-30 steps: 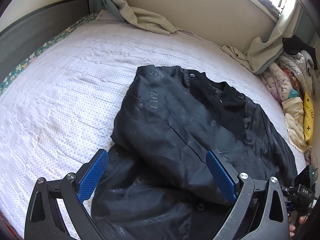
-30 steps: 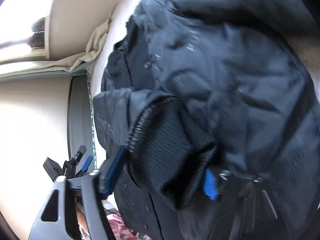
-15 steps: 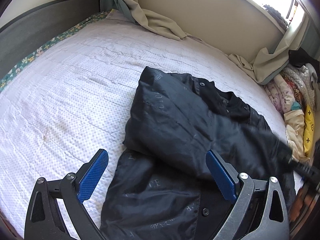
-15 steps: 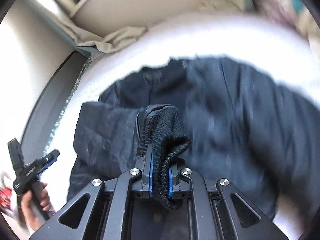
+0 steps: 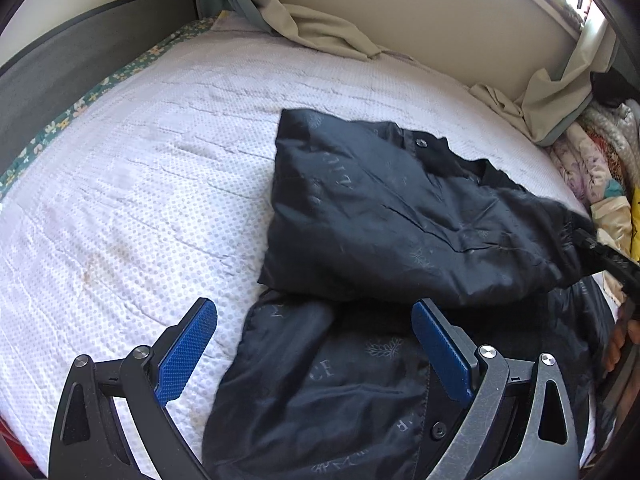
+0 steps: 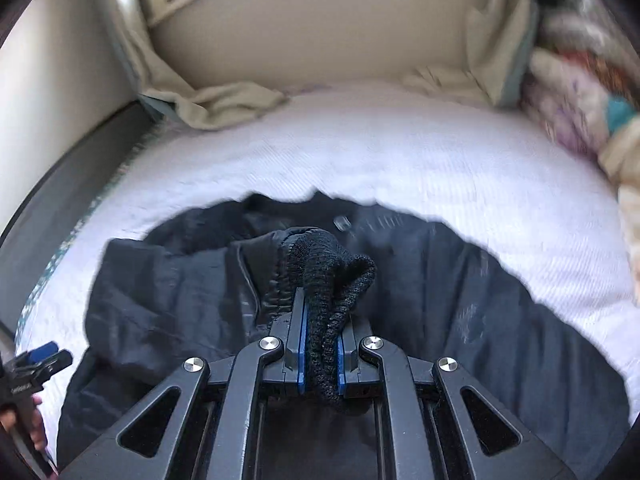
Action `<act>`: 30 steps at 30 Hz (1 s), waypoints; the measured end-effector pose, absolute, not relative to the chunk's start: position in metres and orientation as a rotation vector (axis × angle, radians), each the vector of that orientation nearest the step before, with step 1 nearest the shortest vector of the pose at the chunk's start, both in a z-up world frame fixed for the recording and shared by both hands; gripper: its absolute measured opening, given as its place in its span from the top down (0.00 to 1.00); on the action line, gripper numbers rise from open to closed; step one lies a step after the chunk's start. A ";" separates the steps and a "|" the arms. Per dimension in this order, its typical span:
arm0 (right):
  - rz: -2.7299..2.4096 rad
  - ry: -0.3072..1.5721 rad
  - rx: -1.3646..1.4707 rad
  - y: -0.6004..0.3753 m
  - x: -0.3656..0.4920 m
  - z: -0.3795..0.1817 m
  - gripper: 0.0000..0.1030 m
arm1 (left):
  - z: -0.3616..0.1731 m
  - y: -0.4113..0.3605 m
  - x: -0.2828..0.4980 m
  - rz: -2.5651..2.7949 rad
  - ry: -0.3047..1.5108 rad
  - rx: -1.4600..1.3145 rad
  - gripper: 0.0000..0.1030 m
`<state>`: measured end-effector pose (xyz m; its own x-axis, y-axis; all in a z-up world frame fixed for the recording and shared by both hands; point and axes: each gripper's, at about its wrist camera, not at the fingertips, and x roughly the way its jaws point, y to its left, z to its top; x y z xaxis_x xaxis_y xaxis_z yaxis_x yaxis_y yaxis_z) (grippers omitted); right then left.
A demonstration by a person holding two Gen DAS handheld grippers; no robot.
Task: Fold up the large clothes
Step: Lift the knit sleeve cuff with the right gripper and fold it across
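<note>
A black jacket (image 5: 392, 216) with faint printed lettering lies on the white bedspread (image 5: 132, 184), one side folded across its front. My left gripper (image 5: 316, 344) hangs open just above the jacket's lower left part, nothing between its blue pads. In the right wrist view my right gripper (image 6: 320, 320) is shut on the jacket's knitted black cuff (image 6: 332, 272), lifted off the jacket body (image 6: 480, 320). The sleeve stretches to the right edge of the left wrist view, where the right gripper (image 5: 600, 252) shows only as a dark tip. The left gripper (image 6: 40, 356) appears at the lower left of the right wrist view.
Beige curtain cloth (image 5: 320, 32) bunches along the wall at the bed's far edge. A heap of patterned bedding and clothes (image 5: 596, 160) fills the right side. A dark headboard (image 5: 72, 52) runs along the left. A hand (image 6: 36, 428) holds the left tool.
My right gripper closed on the cuff, rolled upright and pulled the sleeve up and out to the right. The left gripper barely moved, staying open.
</note>
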<state>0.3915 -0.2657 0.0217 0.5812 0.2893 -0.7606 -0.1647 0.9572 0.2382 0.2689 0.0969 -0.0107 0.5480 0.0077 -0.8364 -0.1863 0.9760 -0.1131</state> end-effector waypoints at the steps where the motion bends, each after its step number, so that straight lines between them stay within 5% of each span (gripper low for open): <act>1: 0.258 0.940 0.165 -0.268 0.395 0.012 0.94 | -0.011 0.095 0.270 0.110 0.989 -0.194 0.04; 6: 0.219 1.016 0.195 -0.275 0.399 -0.013 0.88 | -0.001 0.088 0.287 0.078 1.006 -0.158 0.04; 10: 0.166 1.040 0.247 -0.284 0.398 -0.007 0.54 | 0.016 0.074 0.305 0.050 0.945 -0.108 0.04; 13: 0.136 0.989 0.297 -0.296 0.387 0.012 0.49 | 0.020 0.069 0.313 -0.063 0.898 -0.149 0.05; 19: 0.133 0.898 0.160 -0.284 0.357 0.044 0.53 | -0.006 0.062 0.332 -0.180 0.919 -0.222 0.18; 23: 0.234 0.928 0.149 -0.264 0.351 0.039 0.88 | -0.020 0.058 0.339 -0.090 0.918 -0.106 0.23; 26: 0.255 0.968 0.115 -0.250 0.356 0.022 0.89 | -0.035 0.057 0.343 -0.028 0.954 -0.039 0.32; 30: 0.252 1.027 0.132 -0.244 0.368 -0.007 0.89 | -0.052 0.055 0.345 0.001 0.981 0.030 0.33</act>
<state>0.3676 -0.2443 -0.0067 0.4914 0.2690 -0.8283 -0.1455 0.9631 0.2264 0.3450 0.0555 -0.0516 0.5562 0.0141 -0.8310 0.0129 0.9996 0.0256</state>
